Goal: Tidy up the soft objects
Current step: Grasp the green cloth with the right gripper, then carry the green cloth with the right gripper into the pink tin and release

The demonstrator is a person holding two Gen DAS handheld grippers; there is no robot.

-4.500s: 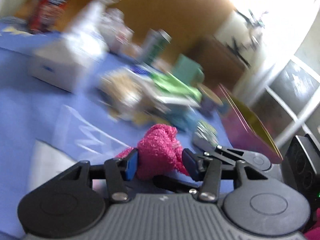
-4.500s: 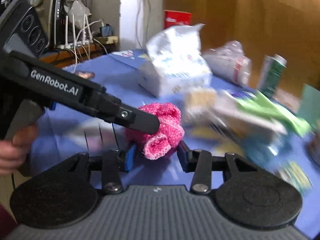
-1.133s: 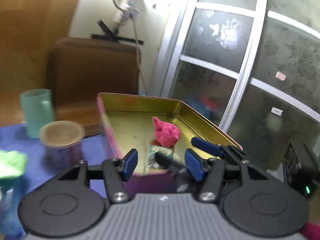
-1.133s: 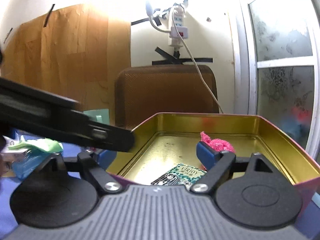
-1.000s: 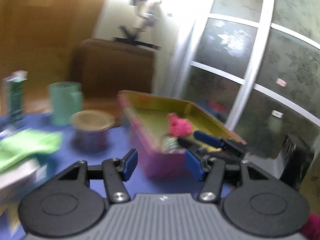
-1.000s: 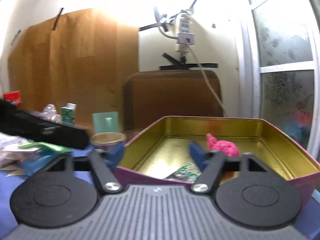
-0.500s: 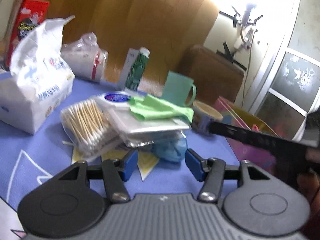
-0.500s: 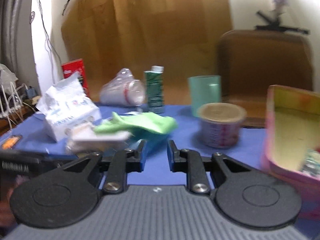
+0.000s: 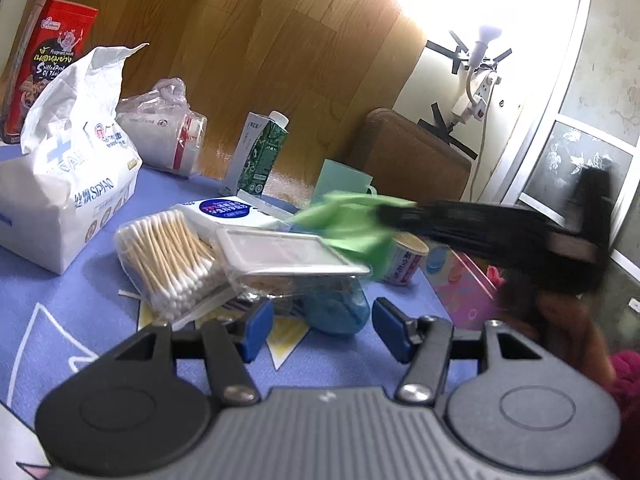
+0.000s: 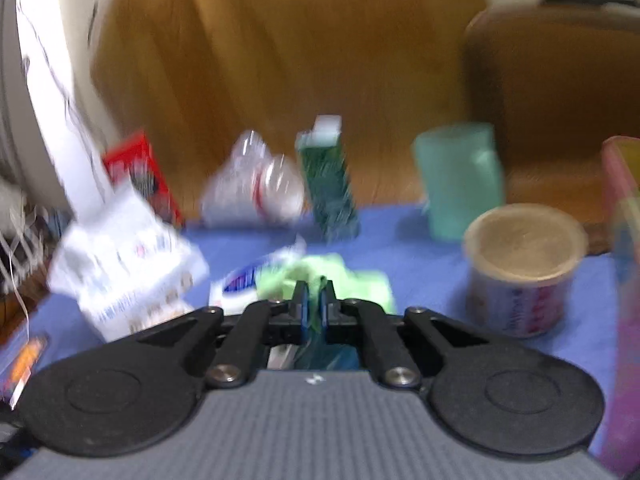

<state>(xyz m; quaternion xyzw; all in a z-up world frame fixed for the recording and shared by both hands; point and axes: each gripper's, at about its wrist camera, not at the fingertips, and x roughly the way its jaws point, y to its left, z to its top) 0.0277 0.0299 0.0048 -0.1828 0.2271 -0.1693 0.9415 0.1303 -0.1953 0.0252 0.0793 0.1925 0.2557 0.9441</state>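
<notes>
A green cloth [image 9: 348, 222] lies on top of a pile of packs on the blue table. My right gripper [image 10: 314, 310] is shut on the green cloth [image 10: 320, 280], pinching its near edge; the view is blurred. In the left wrist view the right gripper [image 9: 384, 216] reaches in from the right onto the cloth. My left gripper [image 9: 320, 330] is open and empty, low over the table in front of the pile. The pink tin [image 9: 464, 292] stands at the right, with a bit of pink sock [image 9: 496, 274] showing in it.
A cotton swab pack [image 9: 168, 256], a clear flat box [image 9: 280, 252] and a blue pouch [image 9: 340, 312] form the pile. A tissue pack [image 9: 64, 176], green carton [image 9: 260, 156], teal cup [image 10: 460, 180] and paper-lidded tub [image 10: 520, 268] stand around it.
Both grippers swung away from the tin to the pile. My right gripper moved in and closed on the green cloth. My left gripper stayed open.
</notes>
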